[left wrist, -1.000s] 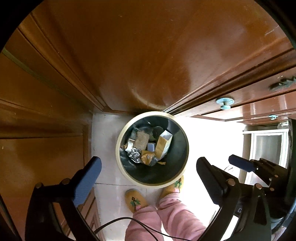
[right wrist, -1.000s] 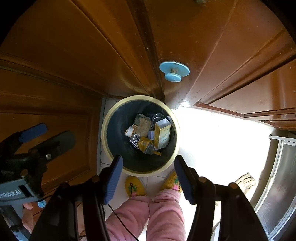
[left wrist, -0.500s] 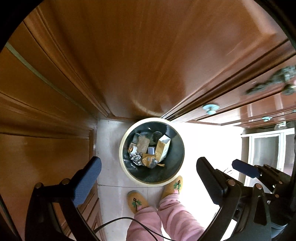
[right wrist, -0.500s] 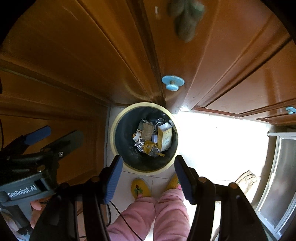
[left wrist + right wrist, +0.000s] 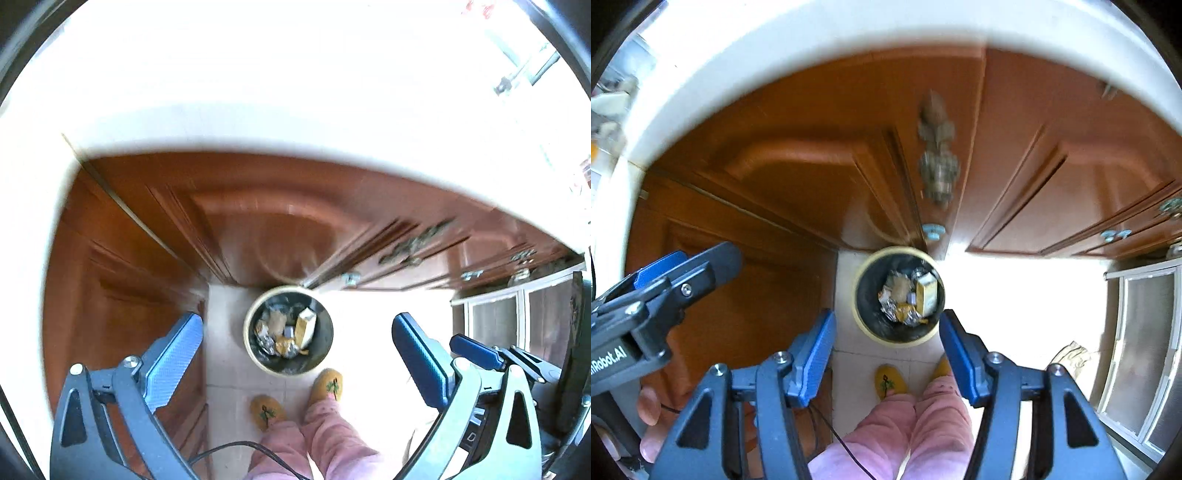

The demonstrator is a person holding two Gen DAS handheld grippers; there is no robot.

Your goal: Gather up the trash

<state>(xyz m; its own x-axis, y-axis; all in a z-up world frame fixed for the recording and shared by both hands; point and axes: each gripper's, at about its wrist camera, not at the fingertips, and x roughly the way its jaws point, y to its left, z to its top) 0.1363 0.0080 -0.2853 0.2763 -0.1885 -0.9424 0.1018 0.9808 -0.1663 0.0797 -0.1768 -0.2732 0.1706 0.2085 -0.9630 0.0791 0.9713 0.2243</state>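
A round waste bin sat low at centre frame on pale floor tile, holding crumpled foil, wrappers and a small carton; this litter looked light and crushable, best pinched at an edge. Left gripper and right gripper hung above, jaws wide and empty. Wooden cabinet doors stood behind.

From my feed the surface is washed out to white, its contents unreadable. The ornate cabinet handle is motion-blurred, and the scraps in the bin are too small to identify.
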